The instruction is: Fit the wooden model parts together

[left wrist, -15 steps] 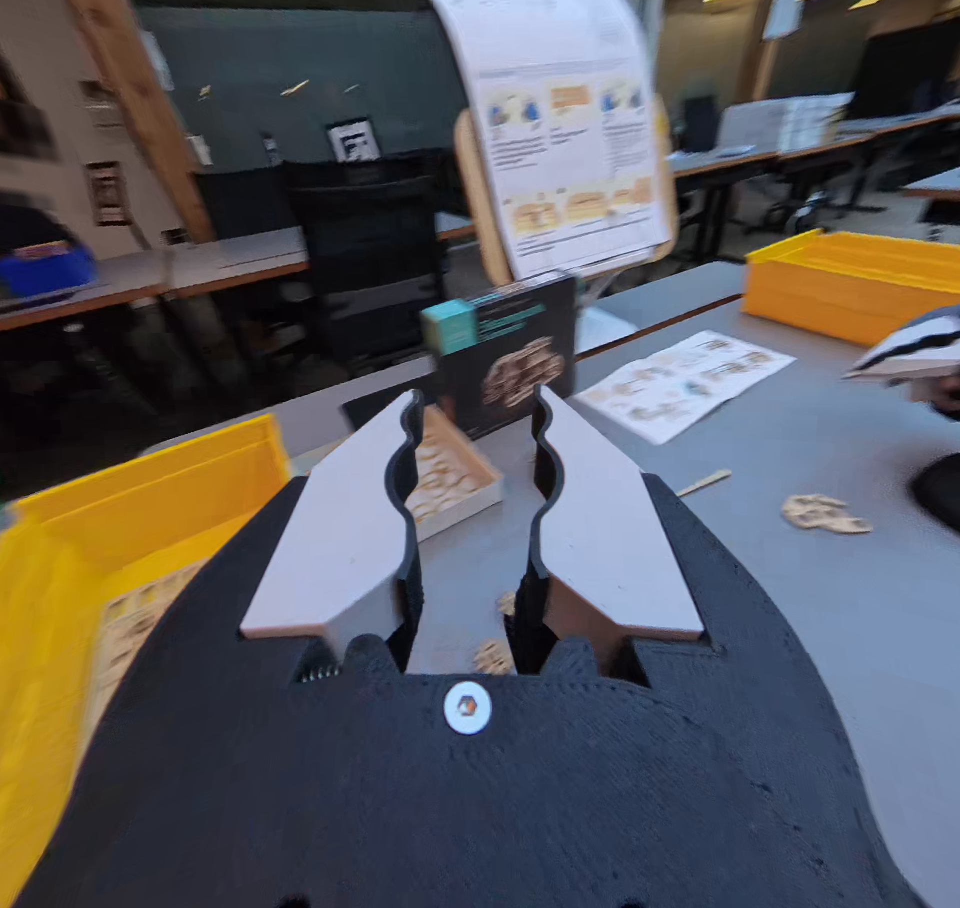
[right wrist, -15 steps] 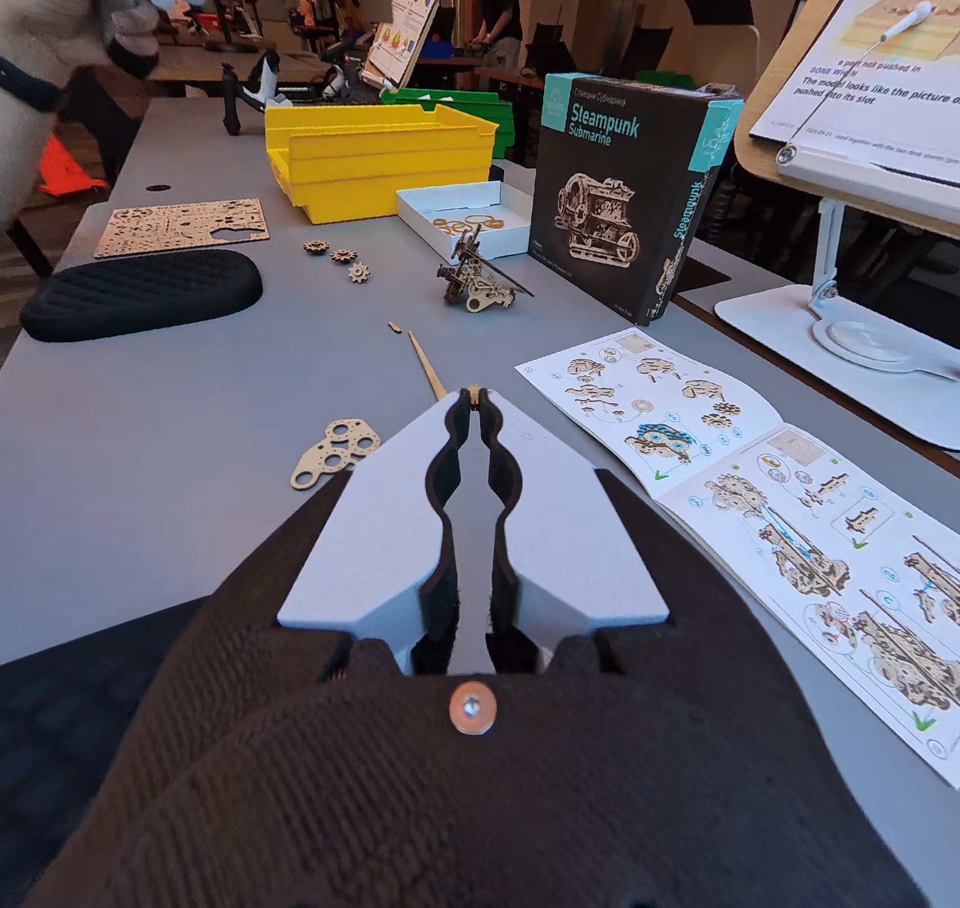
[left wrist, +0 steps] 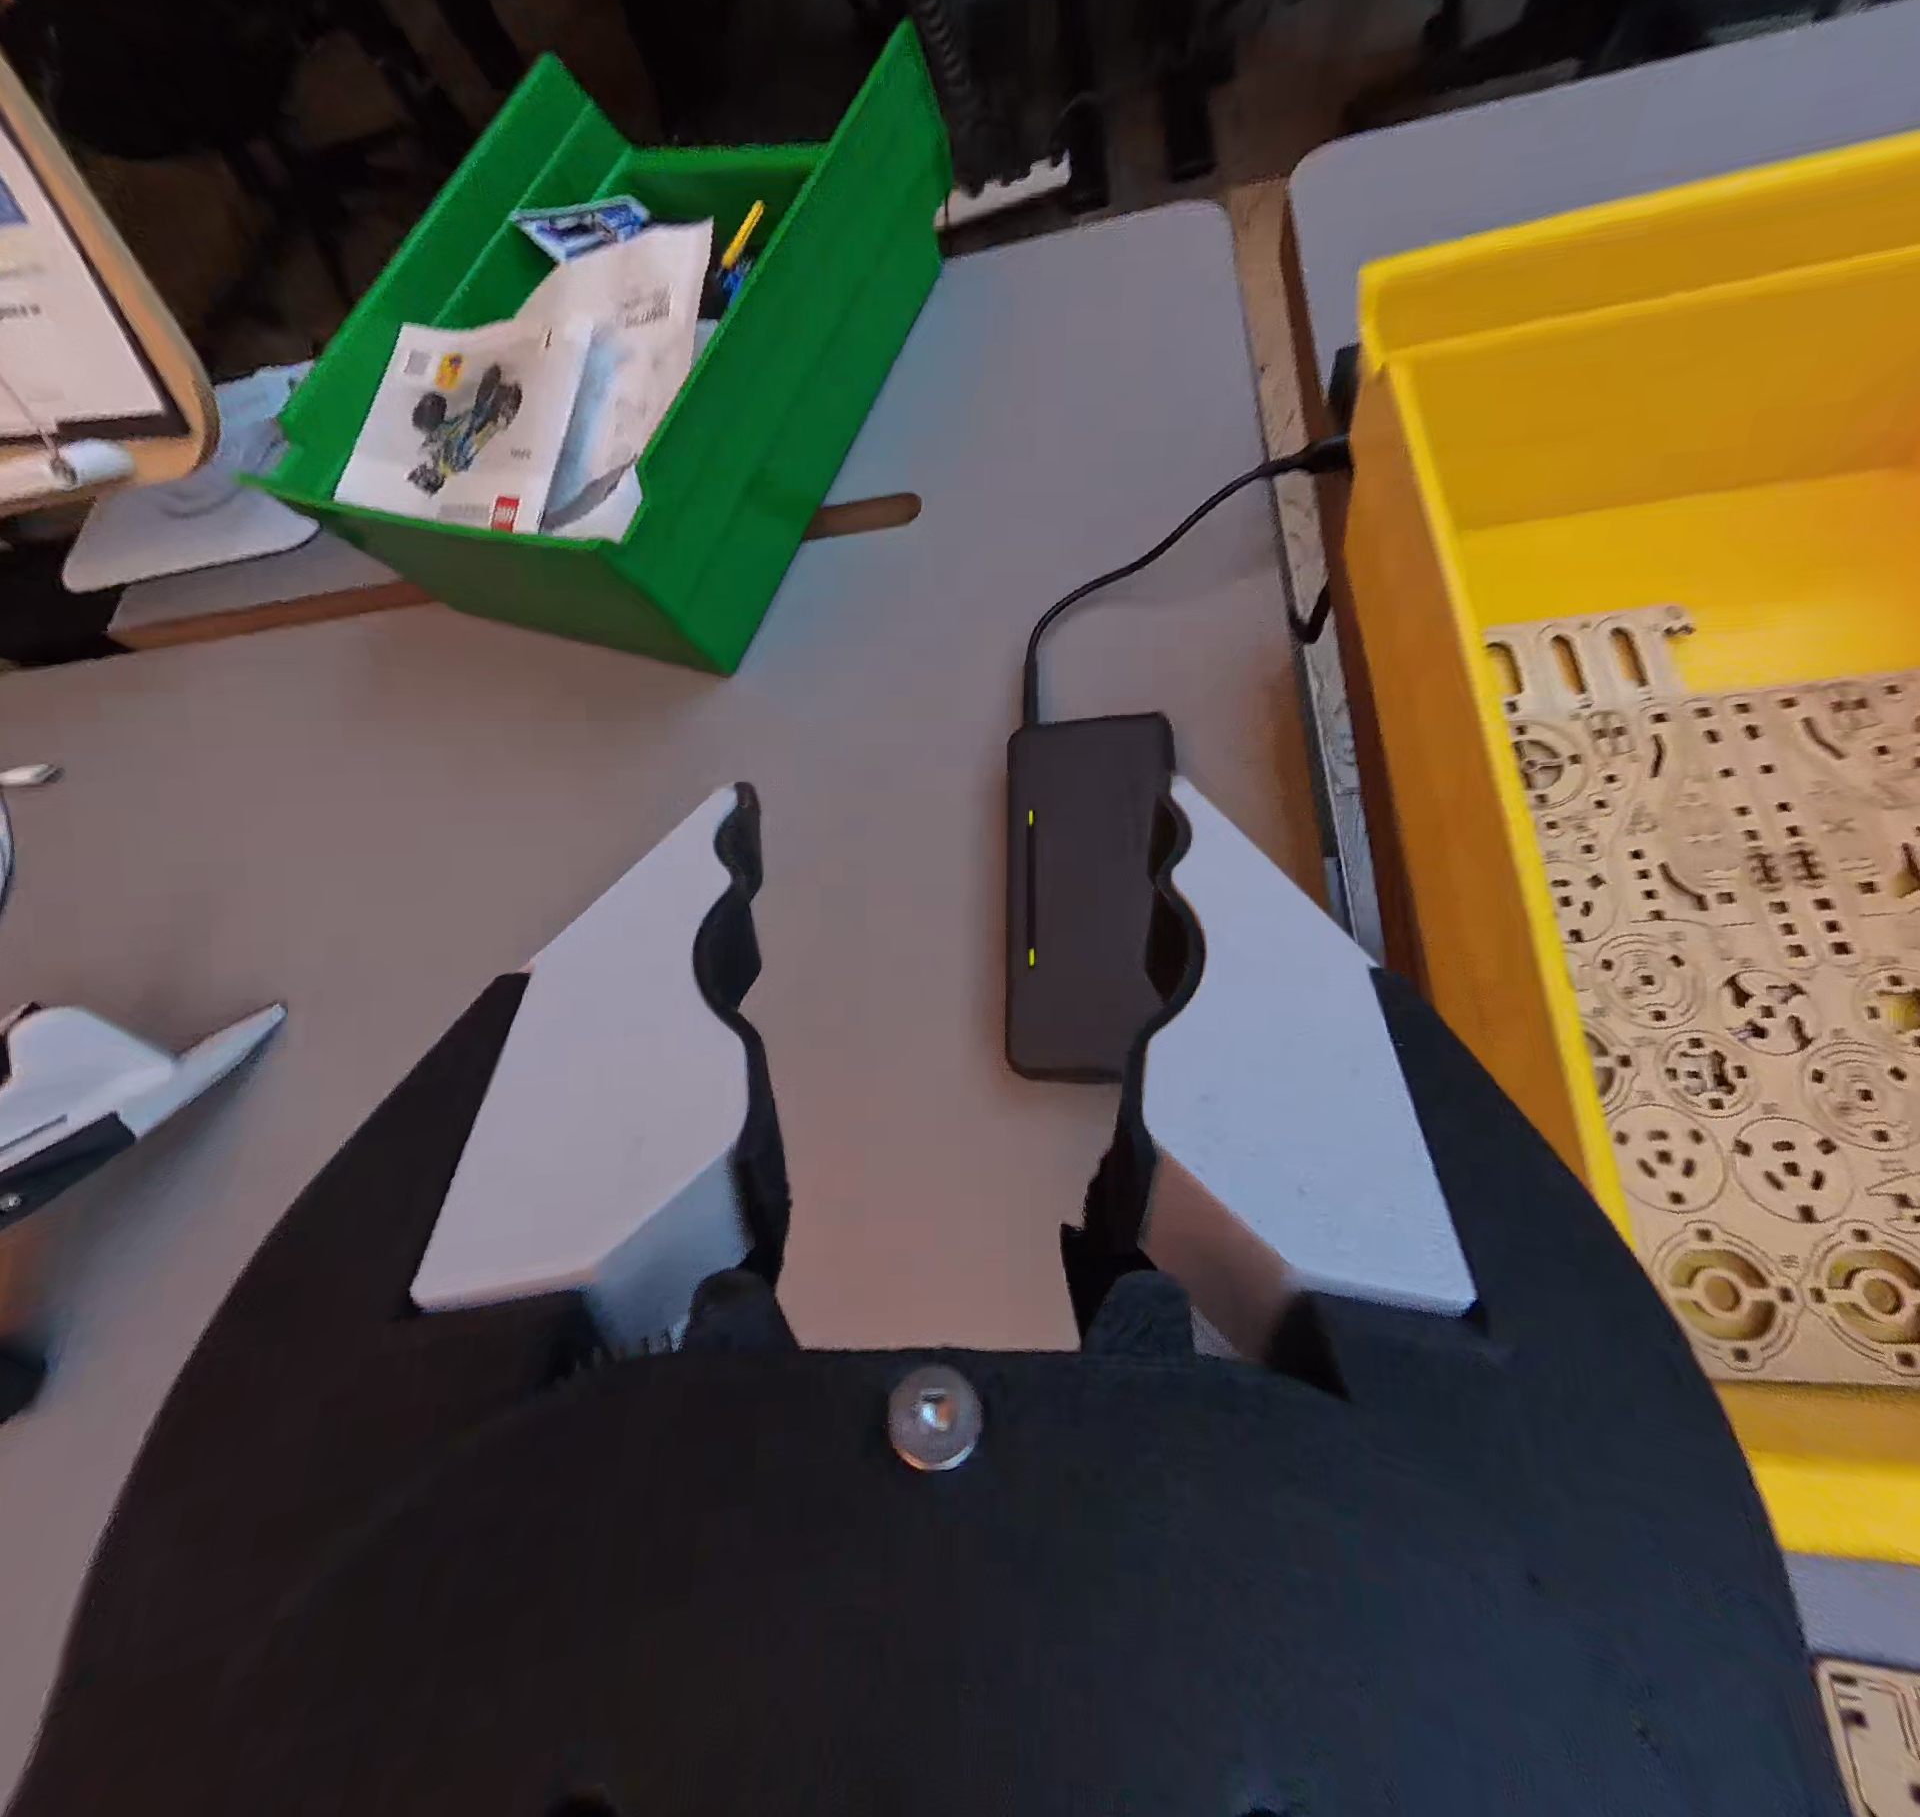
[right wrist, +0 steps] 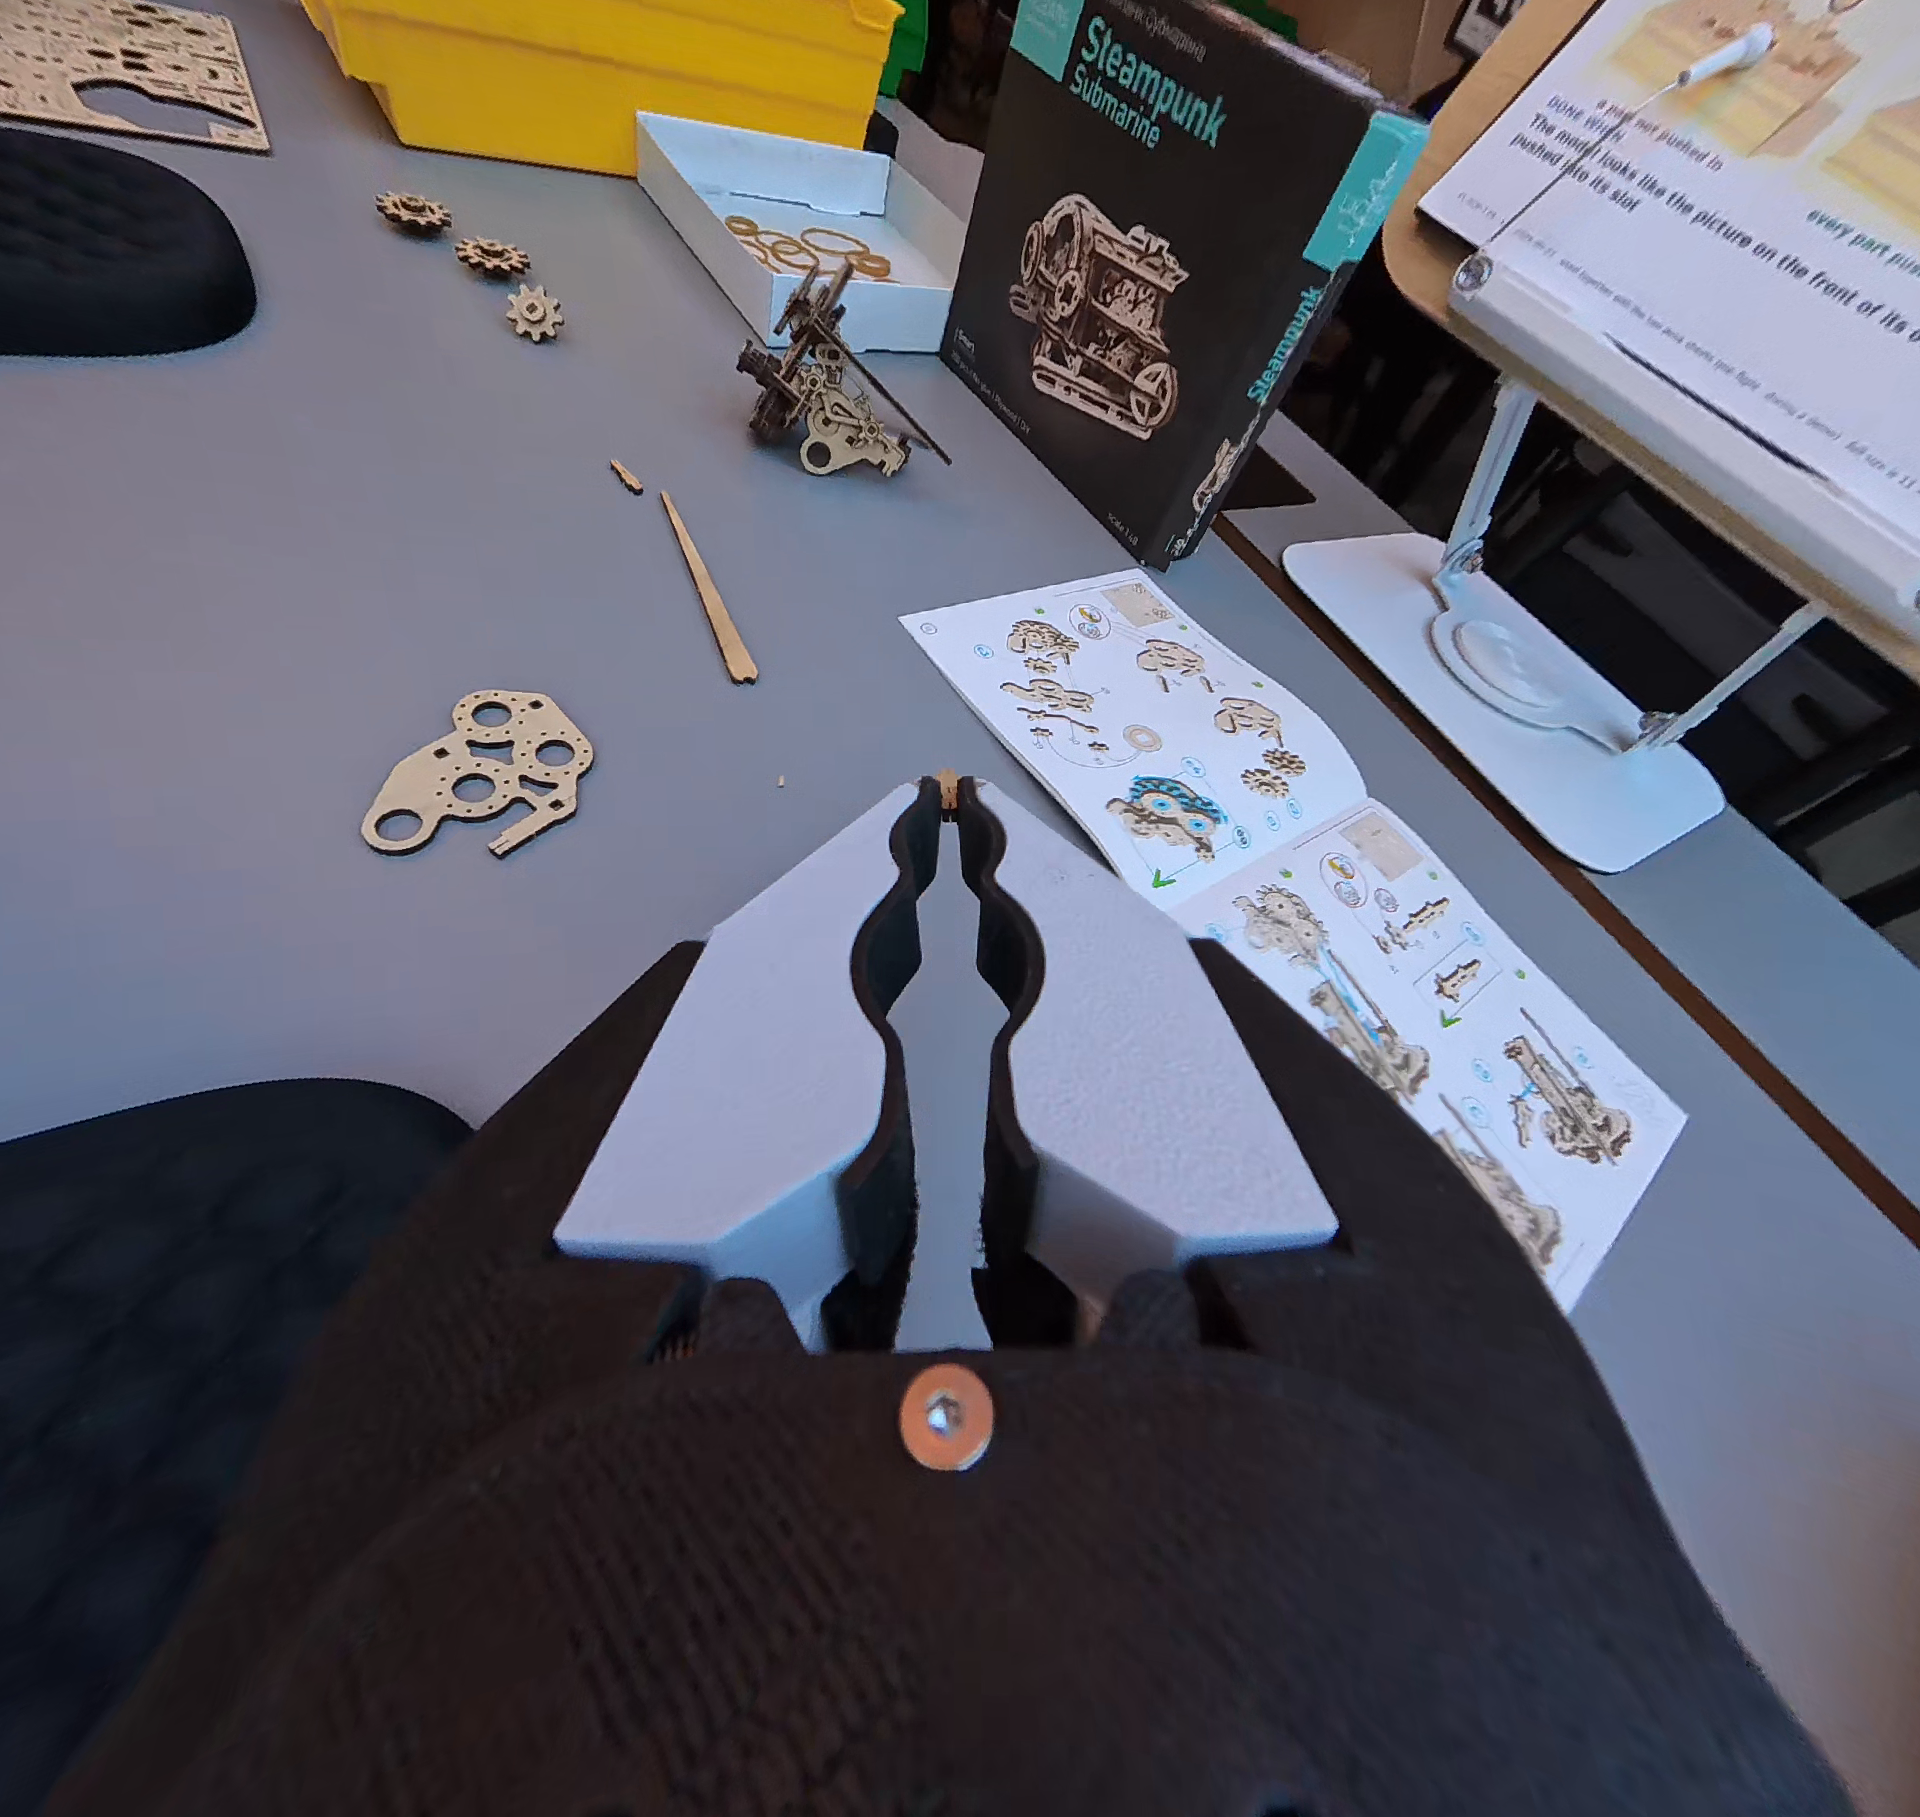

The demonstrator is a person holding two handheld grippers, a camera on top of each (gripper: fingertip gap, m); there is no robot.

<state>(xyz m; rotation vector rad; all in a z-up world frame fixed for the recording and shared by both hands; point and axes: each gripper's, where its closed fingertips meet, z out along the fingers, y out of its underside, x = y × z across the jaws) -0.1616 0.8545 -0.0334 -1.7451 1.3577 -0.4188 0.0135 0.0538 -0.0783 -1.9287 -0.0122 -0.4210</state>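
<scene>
Swung away from the box, the left tool (left wrist: pixel 951 801) now gapes wide over the grey bench (left wrist: pixel 520 832), a yellow bin (left wrist: pixel 1455 832) at three o'clock. Right tool (right wrist: pixel 948 793) pinches a tiny wooden piece (right wrist: pixel 948 788).

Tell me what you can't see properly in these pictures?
- Small wooden piece, right wrist view: pinched in the right gripper; only its tip shows, so its shape is hidden by the fingers.
- Black device, left wrist view: its right side sits behind a finger of the open left gripper.
- Wooden parts sheet in the yellow bin, left wrist view: cut off by the right edge, slightly blurred.
</scene>
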